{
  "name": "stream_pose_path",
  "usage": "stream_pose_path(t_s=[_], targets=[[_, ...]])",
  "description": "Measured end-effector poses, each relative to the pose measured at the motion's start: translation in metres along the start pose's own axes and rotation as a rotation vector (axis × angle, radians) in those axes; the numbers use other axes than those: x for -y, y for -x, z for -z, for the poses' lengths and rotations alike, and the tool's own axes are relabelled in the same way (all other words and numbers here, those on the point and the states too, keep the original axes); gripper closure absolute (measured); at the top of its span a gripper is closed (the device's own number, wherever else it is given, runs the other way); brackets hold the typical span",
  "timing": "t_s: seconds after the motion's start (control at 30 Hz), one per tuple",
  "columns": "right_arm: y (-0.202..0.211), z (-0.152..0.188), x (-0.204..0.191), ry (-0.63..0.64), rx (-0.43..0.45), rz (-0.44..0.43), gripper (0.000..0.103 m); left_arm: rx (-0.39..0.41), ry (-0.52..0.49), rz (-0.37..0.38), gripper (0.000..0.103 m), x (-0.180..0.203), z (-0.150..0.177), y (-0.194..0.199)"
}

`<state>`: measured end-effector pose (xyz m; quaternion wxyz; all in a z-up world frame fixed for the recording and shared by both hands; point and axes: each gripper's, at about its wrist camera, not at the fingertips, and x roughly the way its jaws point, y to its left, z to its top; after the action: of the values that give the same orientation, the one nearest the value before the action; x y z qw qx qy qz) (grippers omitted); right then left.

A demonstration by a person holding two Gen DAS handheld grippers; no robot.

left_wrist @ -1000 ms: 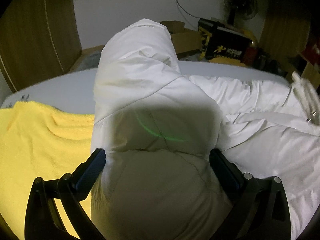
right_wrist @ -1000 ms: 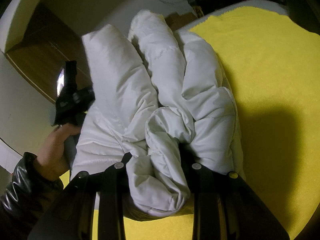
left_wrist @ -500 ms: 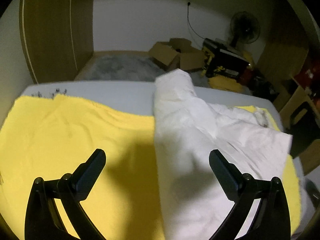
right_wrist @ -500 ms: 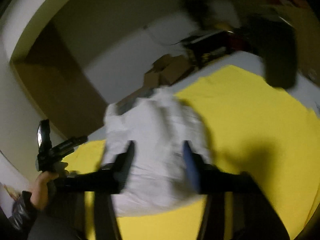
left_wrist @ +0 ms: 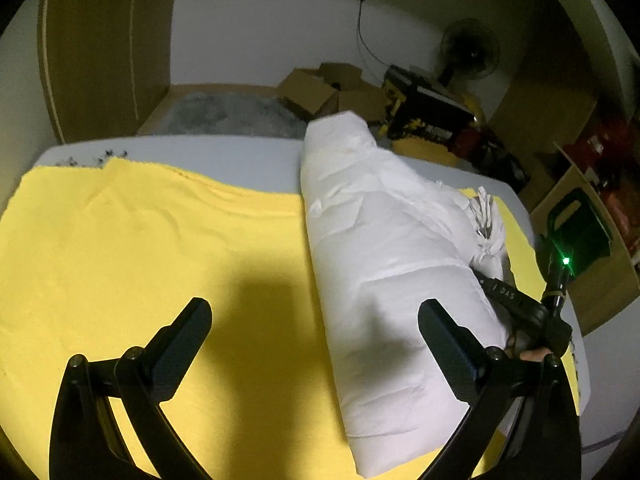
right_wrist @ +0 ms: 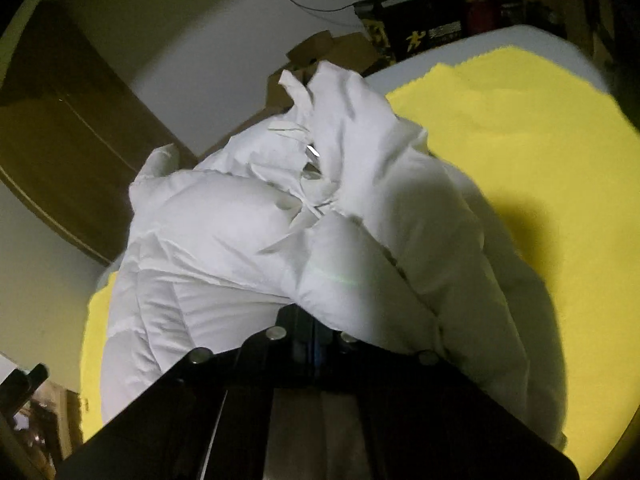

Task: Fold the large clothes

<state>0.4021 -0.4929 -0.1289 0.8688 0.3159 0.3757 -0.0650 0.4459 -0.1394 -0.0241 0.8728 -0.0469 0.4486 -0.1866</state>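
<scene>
A white puffy down jacket (left_wrist: pixel 384 248) lies folded into a long bundle on the yellow cloth (left_wrist: pixel 160 264) covering the table. My left gripper (left_wrist: pixel 316 340) is open and empty, raised above the cloth at the jacket's left edge. The other gripper (left_wrist: pixel 520 304) shows at the jacket's right side in the left wrist view. In the right wrist view the jacket (right_wrist: pixel 304 232) fills the frame and bulges over my right gripper (right_wrist: pixel 308 316). Its jaws stand close together under the fabric, with their tips hidden.
The yellow cloth (right_wrist: pixel 540 152) lies on a grey-white table (left_wrist: pixel 224 156). Beyond the far edge are cardboard boxes (left_wrist: pixel 320 92), a black and yellow box (left_wrist: pixel 424 104), a fan (left_wrist: pixel 472 48) and a wooden wardrobe (left_wrist: pixel 100 40). A wooden shelf (left_wrist: pixel 592 208) stands at right.
My left gripper let go of the jacket and pulled back, staying open. My right gripper released, swung away, then came back into the jacket with its jaws drawn together.
</scene>
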Motion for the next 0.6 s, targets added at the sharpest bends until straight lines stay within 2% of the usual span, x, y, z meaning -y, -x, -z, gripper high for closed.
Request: stream_pose_path(t_s=[0.13, 0.3, 0.4, 0.5, 0.57, 0.6], targets=[[-0.004, -0.001, 0.016, 0.020, 0.002, 0.004, 0.103, -0.039, -0.001, -0.010, 0.000, 0.001, 0.004, -0.018], [-0.017, 0.001, 0.019, 0.024, -0.026, 0.009, 0.103, -0.080, 0.044, -0.020, 0.000, -0.015, 0.007, -0.028], [-0.019, -0.002, 0.016, 0.022, -0.030, 0.005, 0.103, -0.094, 0.076, -0.016, 0.000, -0.026, 0.009, -0.017], [-0.013, 0.008, -0.010, 0.025, -0.024, -0.005, 0.103, -0.093, 0.099, 0.010, 0.000, -0.041, 0.014, 0.004], [0.004, 0.006, -0.015, 0.018, -0.032, -0.057, 0.085, -0.075, 0.106, 0.002, 0.000, -0.048, 0.015, 0.016], [0.018, 0.007, -0.019, 0.009, -0.020, -0.109, 0.052, -0.069, 0.116, 0.000, 0.000, -0.053, 0.016, 0.021]])
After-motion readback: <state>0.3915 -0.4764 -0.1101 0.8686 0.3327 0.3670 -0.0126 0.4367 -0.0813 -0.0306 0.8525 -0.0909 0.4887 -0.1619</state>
